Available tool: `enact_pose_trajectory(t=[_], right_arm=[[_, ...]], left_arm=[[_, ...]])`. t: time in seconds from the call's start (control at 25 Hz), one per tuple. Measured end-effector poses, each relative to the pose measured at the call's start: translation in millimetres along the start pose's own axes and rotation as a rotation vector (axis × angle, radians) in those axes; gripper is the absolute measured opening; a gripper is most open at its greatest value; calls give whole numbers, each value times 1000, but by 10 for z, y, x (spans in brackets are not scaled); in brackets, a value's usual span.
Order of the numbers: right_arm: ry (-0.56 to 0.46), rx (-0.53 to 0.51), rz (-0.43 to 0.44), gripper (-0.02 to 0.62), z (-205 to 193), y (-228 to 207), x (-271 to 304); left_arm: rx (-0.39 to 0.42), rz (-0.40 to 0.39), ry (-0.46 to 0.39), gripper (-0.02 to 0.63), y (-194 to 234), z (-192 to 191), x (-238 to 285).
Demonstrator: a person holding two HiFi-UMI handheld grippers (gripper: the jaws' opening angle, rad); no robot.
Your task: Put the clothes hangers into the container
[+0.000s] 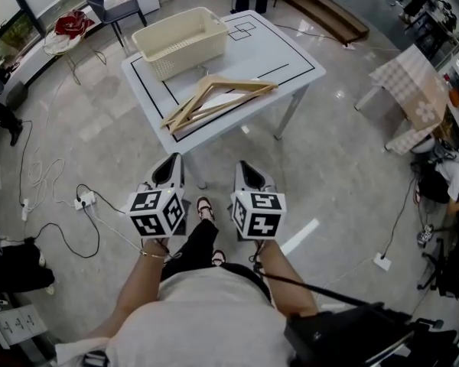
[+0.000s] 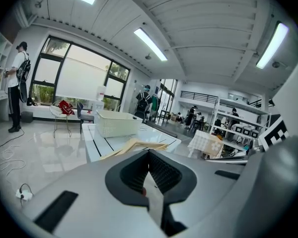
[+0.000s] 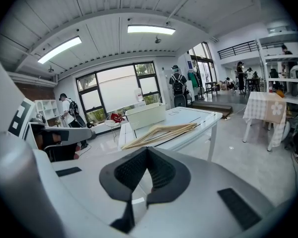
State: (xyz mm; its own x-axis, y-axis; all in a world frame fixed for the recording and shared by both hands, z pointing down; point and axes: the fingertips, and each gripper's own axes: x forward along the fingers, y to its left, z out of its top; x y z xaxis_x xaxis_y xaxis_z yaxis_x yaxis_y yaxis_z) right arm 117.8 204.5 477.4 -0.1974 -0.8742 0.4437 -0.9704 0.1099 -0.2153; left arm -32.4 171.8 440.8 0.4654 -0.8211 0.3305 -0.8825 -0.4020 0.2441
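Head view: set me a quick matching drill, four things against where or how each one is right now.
Things:
1 container
2 clothes hangers
3 left tongs
4 cloth-covered table

States:
A shut and empty, over the floor, short of the white table
B lying on the white table, outside the container
C standing off to the right on the floor
D standing at the white table's far end

Pairs: 1-D, 2-B, 3-A, 4-C
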Motion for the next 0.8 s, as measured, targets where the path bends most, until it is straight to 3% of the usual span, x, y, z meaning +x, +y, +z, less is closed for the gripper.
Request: enact_pose_trajectory(t=[0.8], right_arm=[[-2,-47,-39,17,996,-134,1548]], left_arm=[[-14,-29,-11,11,854,841,1526]])
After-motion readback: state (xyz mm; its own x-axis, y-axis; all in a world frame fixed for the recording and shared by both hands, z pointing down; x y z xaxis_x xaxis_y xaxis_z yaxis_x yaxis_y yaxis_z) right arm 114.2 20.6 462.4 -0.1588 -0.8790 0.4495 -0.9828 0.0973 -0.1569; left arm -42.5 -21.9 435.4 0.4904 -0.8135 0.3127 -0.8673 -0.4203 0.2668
